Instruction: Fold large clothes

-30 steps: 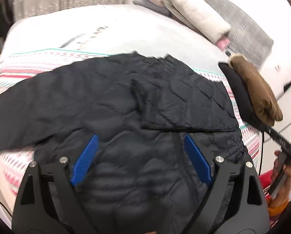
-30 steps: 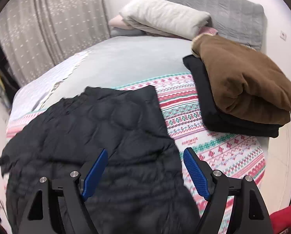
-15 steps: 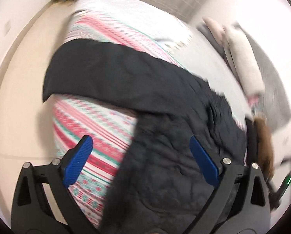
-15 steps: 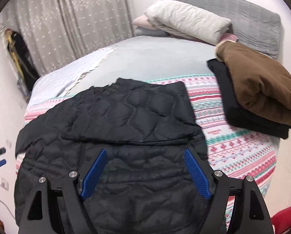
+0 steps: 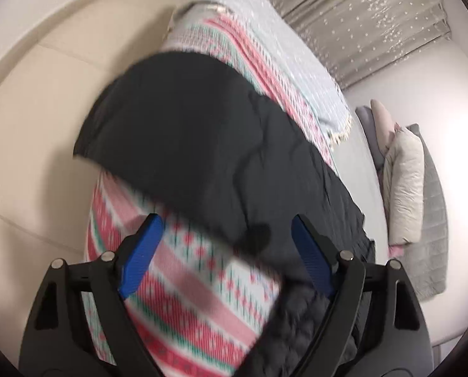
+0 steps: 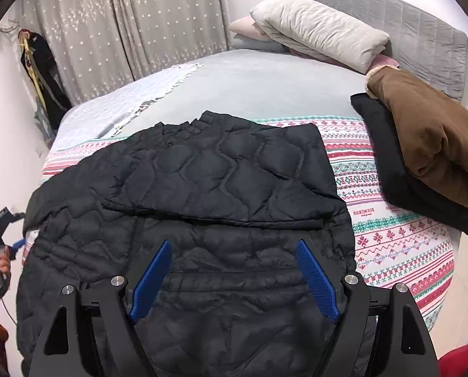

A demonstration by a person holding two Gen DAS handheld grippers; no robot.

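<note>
The black quilted jacket (image 6: 202,220) lies spread on the bed (image 6: 259,84) with one sleeve folded across its body (the other (image 5: 177,119) still hangs out), while left gripper (image 5: 224,257) and right gripper (image 6: 234,279) hover, fingers spread, holding nothing.

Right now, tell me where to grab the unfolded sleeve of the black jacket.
Grip the cuff end of the sleeve, where it overhangs the bed's edge. Bring the open left hand-held gripper in from the floor side: that loose hanging end is free to pinch.
</note>
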